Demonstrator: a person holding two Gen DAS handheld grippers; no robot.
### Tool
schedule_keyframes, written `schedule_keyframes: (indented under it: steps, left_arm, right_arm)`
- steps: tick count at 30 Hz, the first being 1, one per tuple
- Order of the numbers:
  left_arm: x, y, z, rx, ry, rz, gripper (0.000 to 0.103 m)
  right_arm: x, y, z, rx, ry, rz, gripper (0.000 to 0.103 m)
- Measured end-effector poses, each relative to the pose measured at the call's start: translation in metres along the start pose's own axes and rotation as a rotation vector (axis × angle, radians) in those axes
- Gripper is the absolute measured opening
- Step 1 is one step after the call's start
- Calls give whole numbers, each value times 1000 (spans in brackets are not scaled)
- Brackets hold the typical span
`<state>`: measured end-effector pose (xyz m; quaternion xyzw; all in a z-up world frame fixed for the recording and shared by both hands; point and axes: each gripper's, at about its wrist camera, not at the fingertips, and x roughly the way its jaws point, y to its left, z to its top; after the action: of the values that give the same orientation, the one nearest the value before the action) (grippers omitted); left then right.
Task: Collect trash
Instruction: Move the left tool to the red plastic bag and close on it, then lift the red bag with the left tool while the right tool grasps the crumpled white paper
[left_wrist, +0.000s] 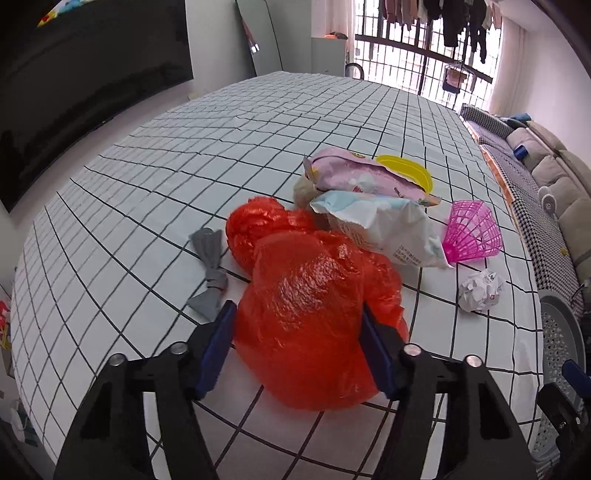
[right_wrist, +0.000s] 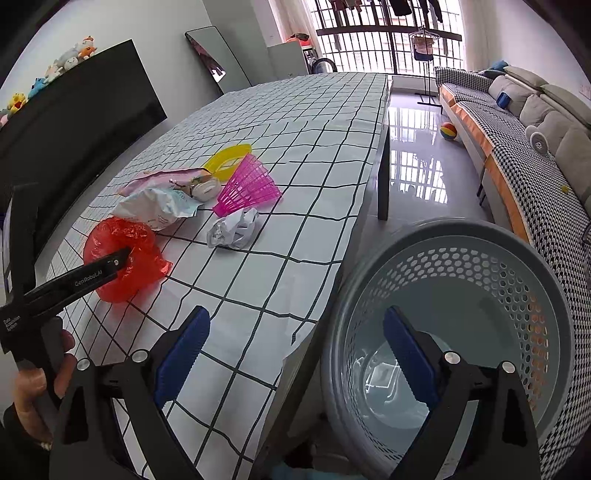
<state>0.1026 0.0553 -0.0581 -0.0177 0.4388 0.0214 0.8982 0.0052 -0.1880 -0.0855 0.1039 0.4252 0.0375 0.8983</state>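
My left gripper, marked "GenRobot.AI", its blue pads pressed on the crinkled glossy red plastic bag lying on the checked tablecloth; then grey scrap, snack wrappers, pink basket, crumpled paper; my right gripper, spread wide and empty over the grey perforated bin.

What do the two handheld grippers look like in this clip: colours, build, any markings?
Both are black plastic with blue ribbed pads and silver pivot bolts. The left gripper carries white lettering on its finger and body, "GenRobot.AI" and "Data Acquisition System", seen from the right wrist view. The right gripper shows no markings. No cables are visible.
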Motion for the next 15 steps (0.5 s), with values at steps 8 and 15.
schedule_keyframes:
  steps: [8, 15]
  left_arm:
    - [-22, 14, -2, -25, -42, -53, 16]
    - [-59, 21, -3, -11, -138, -14, 16]
  right_arm:
    - [-3, 10, -1, -23, -7, -5, 91]
    - [1, 22, 2, -46, 1, 0, 91]
